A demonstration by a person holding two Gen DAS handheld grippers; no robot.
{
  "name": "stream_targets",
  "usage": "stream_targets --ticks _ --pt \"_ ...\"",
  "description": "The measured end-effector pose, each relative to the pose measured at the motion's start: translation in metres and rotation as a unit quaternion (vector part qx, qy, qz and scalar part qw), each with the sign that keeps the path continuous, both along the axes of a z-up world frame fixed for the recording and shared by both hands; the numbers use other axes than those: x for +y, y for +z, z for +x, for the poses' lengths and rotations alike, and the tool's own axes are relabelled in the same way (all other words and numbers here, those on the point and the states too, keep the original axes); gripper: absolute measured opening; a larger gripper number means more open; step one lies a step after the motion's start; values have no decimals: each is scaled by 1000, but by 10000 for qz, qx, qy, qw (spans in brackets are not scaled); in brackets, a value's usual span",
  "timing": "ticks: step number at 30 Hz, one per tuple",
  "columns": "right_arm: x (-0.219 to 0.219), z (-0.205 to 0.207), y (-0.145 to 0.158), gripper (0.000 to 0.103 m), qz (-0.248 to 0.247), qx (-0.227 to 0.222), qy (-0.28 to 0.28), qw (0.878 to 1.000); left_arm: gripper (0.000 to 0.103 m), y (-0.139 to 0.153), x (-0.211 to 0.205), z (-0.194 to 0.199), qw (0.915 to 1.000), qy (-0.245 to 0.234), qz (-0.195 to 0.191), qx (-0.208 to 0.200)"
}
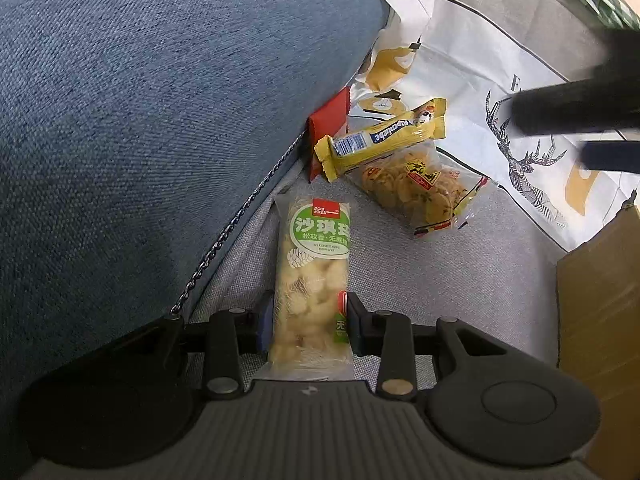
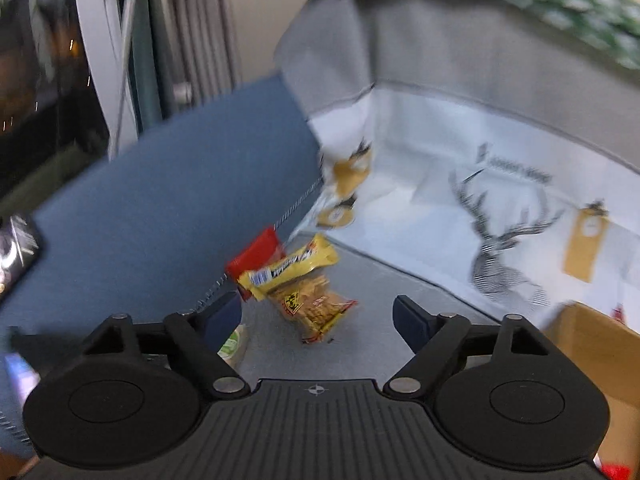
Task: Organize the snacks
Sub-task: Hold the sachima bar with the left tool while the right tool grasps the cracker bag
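Left claw (image 1: 308, 320) pinches crinkly oblong snack pack (image 1: 310, 276).

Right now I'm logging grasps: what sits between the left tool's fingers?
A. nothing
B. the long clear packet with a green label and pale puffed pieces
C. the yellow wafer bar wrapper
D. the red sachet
B: the long clear packet with a green label sits pinched between the left tool pads.
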State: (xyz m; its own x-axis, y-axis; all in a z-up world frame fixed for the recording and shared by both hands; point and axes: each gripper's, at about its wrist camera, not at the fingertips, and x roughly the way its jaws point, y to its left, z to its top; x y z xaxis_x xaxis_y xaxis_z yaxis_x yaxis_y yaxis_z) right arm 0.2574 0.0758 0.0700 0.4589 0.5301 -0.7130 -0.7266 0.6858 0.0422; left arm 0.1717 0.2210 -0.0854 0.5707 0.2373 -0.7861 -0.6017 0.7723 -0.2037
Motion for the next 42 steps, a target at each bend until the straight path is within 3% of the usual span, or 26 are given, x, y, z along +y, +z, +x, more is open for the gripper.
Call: stream_targets --ticks 6,11,13,14,15,16,18,24,32,37,42 --pt "64 32 -57 92 -796 -76 377 9961 40 1 4 2 9999 85 -128 33" --pt "93 44 -96 91 -1387 -52 602 9885 40 1 7 2 9998 97 -165 35" --pt "95 43 -105 88 -1429 -109 591 9879 40 1 7 3 9998 83 -151 45" --pt "95 43 -108 76 -1462 -133 610 9873 40 1 7 3 9999 76 -142 48" --pt "93 42 -110 73 -1473 -166 646 9868 40 1 7 3 9999 72 -132 50" --pt "91 42 -110 70 -1444 -167 677 9871 40 0 7 4 9999 70 -122 54" --pt "83 39 -104 52 -1332 -99 744 9882 40 0 5 5 9999 54 -90 66" --pt "48 15 -73 44 -1340 -70 609 9891 40 0 2 5 9999 -92 29 133" --pt "-21 -62 -37 43 -986 -122 -366 9944 40 0 -4 3 9983 -409 317 283" --pt "-56 -130 -39 43 -799 -368 -362 9955 40 5 -2 -7 9975 -647 216 188" --pt "-94 -173 -48 43 -584 -286 -212 9977 40 15 -8 -19 9947 -972 318 144"
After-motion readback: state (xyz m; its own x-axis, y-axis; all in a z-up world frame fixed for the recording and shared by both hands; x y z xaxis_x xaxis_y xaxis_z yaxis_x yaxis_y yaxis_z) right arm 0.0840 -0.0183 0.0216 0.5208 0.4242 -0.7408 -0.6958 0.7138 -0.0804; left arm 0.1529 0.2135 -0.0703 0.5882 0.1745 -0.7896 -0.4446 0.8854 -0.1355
